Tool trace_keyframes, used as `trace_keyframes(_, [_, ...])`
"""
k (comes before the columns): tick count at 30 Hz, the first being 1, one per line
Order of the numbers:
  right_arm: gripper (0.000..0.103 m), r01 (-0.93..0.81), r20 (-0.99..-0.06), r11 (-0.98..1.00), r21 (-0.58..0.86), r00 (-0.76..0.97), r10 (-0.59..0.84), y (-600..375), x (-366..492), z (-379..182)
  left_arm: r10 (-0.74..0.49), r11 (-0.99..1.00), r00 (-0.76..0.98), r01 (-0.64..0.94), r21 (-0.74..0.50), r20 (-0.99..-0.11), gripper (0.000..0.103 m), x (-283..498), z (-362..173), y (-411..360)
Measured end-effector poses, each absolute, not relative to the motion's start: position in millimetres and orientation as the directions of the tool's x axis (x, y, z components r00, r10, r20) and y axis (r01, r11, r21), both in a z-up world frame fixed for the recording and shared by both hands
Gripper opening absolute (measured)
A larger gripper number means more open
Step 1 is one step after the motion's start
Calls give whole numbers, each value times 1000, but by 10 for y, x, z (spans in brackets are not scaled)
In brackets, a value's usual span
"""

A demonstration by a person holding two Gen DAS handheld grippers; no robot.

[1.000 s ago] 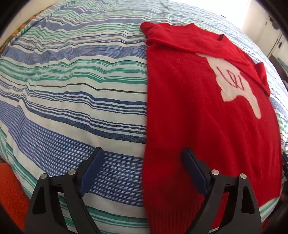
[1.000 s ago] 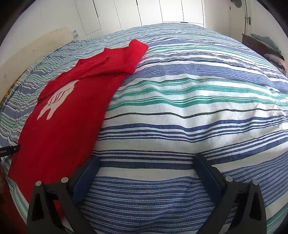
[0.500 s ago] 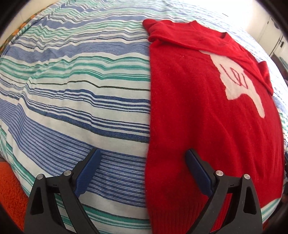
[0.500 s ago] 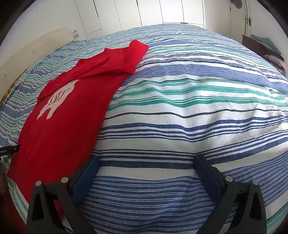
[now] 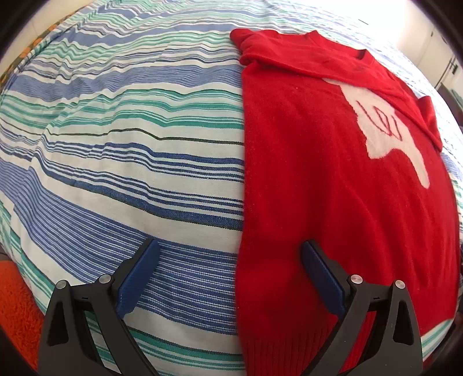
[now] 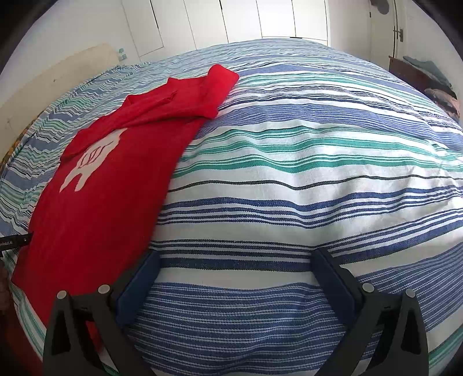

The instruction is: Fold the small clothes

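A red sweater (image 5: 318, 173) with a white motif lies flat on the striped bedspread, both sleeves folded across its chest. My left gripper (image 5: 231, 245) hovers low over the sweater's lower left edge. Its jaws are opening: one finger (image 5: 321, 269) is above the red knit, the other above the bedspread, and neither pad presses on the cloth. In the right wrist view the sweater (image 6: 110, 188) lies to the left. My right gripper (image 6: 235, 254) is open over bare bedspread just right of the sweater's edge, with nothing between its fingers.
The blue, green and white striped bedspread (image 6: 289, 173) covers a wide bed. An orange rug (image 5: 14, 303) lies below the bed's near left corner. White wardrobe doors (image 6: 231, 20) stand behind the bed, and dark furniture with piled clothes (image 6: 428, 78) is at the far right.
The left gripper's jaws have spread a little wider. The sweater and the right gripper have not moved.
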State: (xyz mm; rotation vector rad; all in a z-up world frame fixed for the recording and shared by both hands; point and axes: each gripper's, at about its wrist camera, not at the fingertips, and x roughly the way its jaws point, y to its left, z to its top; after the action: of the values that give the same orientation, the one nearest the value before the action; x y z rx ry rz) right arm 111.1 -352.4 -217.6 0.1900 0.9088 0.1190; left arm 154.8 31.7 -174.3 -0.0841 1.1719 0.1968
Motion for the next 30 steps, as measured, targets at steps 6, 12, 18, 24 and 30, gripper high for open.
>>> trace_keyframes(6, [103, -22, -771, 977, 214, 610, 182, -3524, 1108, -2177, 112, 980, 372, -196, 40, -921, 100, 1549, -1748, 332])
trace_keyframes(12, [103, -23, -771, 977, 213, 610, 182, -3525, 1105, -2178, 113, 980, 372, -196, 41, -921, 100, 1546, -1747, 324])
trace_keyframes(18, [103, -23, -771, 977, 213, 610, 182, -3526, 1105, -2179, 114, 980, 373, -196, 41, -921, 100, 1542, -1744, 315])
trace_keyframes(24, [103, -23, -771, 977, 213, 611, 182, -3525, 1103, -2180, 115, 980, 372, -196, 43, -921, 100, 1543, -1750, 318])
trace_keyframes(30, [103, -23, -771, 977, 212, 611, 182, -3526, 1100, -2180, 117, 980, 372, -195, 45, -921, 101, 1543, -1747, 325])
